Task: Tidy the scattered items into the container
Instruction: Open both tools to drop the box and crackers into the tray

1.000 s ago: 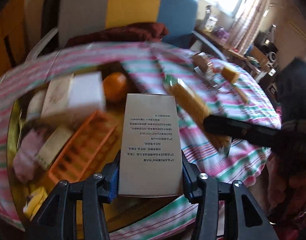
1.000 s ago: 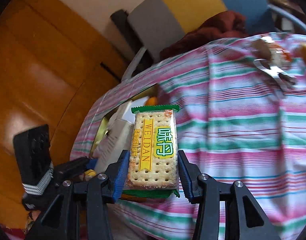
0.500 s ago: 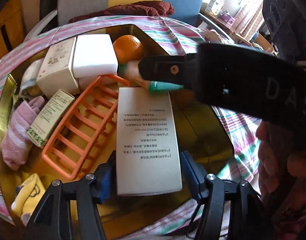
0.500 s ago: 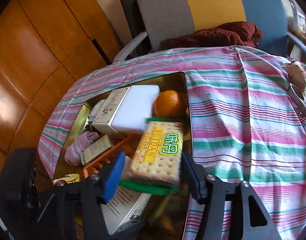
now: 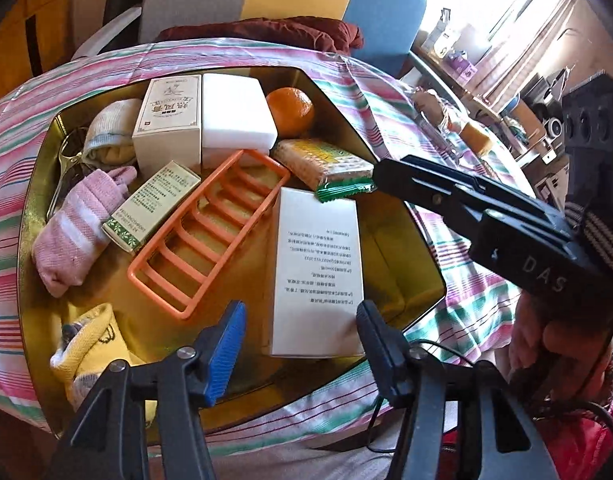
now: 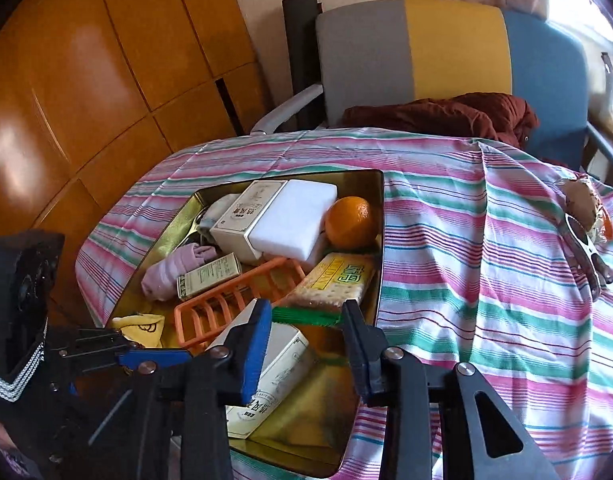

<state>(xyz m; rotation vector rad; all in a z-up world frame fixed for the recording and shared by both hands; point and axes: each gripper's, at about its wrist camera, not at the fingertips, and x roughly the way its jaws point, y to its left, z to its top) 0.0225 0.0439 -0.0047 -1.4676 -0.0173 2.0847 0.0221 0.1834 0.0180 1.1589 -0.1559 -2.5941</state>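
A gold tin point(image 5: 390, 240) point(image 6: 380, 216) on the striped cloth holds the gathered items. The tall white box point(image 5: 314, 276) point(image 6: 282, 360) lies flat in it. My left gripper point(image 5: 302, 312) straddles the box's near end, its jaws closing, with the blue pad point(image 5: 226, 352) still clear of the box. The cracker packet point(image 5: 322, 158) point(image 6: 338, 280) rests on the orange rack point(image 5: 210, 232) point(image 6: 234, 304) and the box. My right gripper point(image 6: 306, 314) hovers over the packet's green end, jaws closing, pads not pressing it. One right gripper finger point(image 5: 426, 192) reaches in from the right.
Also in the tin are an orange point(image 5: 290, 110), a white block point(image 5: 236, 112), a cream box point(image 5: 168, 120), a small green box point(image 5: 152, 204), socks point(image 5: 78, 228) and scissors point(image 5: 68, 160). A wrapped item point(image 6: 582, 204) and metal tool point(image 6: 586, 248) lie on the cloth at right.
Both grippers came down over the tin and let go. The white box and the cracker packet now lie inside it. The right gripper has drawn back to the right.
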